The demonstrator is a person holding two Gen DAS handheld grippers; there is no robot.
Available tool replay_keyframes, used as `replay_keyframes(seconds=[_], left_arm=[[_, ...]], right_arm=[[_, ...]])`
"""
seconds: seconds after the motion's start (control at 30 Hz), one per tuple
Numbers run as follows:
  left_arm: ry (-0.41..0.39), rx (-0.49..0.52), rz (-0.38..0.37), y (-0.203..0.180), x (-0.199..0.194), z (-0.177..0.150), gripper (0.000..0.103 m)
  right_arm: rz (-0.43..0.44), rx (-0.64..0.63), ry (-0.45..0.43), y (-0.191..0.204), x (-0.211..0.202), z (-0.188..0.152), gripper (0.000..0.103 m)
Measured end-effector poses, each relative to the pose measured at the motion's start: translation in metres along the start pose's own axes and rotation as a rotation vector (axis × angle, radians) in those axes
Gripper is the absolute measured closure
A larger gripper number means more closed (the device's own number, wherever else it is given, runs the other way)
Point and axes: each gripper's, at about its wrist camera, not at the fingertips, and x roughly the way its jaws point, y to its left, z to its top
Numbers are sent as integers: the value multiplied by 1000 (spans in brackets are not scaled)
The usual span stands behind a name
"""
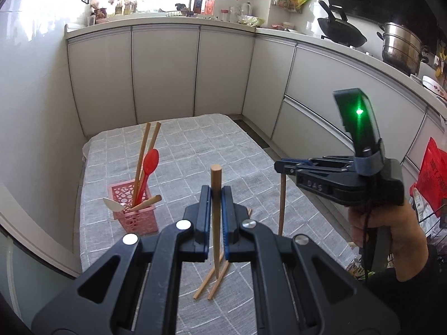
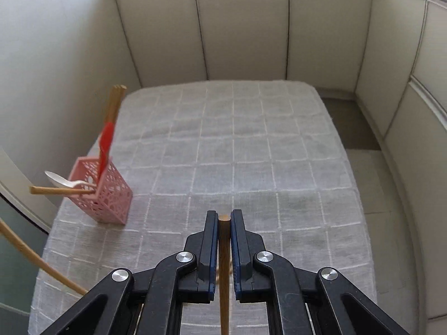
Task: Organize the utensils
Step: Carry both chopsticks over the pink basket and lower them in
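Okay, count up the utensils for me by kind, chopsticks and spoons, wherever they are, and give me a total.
Chopsticks: 7, namely three in the pink holder, one in the left gripper, one in the right gripper, two loose on the tablecloth.
Spoons: 2, the red spoon and the white spoon, both in the holder.
Total: 9

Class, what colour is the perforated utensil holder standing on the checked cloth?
Pink. The utensil holder shows best in the left wrist view, near the cloth's left edge.

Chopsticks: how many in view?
7. Two upright in the pink holder at, one leaning out; one in the left gripper; one in the right gripper; two on the tablecloth. More may be hidden.
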Motion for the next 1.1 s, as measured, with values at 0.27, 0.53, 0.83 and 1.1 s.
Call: replay_keyframes(seconds=[0.27, 0.53, 0.83, 1.1], left_arm=[[-169, -47, 6, 15, -52, 25, 95], [-413, -130, 102, 46, -113, 49, 95], [-510, -144, 247, 66, -102, 67, 95], [-499, -101, 276, 90, -35, 67, 95]], right_arm=[[45, 42, -243, 19, -83, 21, 96], [155, 75, -412, 40, -133, 49, 96], [267, 123, -477, 66, -134, 80, 96], [295, 154, -443, 77, -90, 91, 96]])
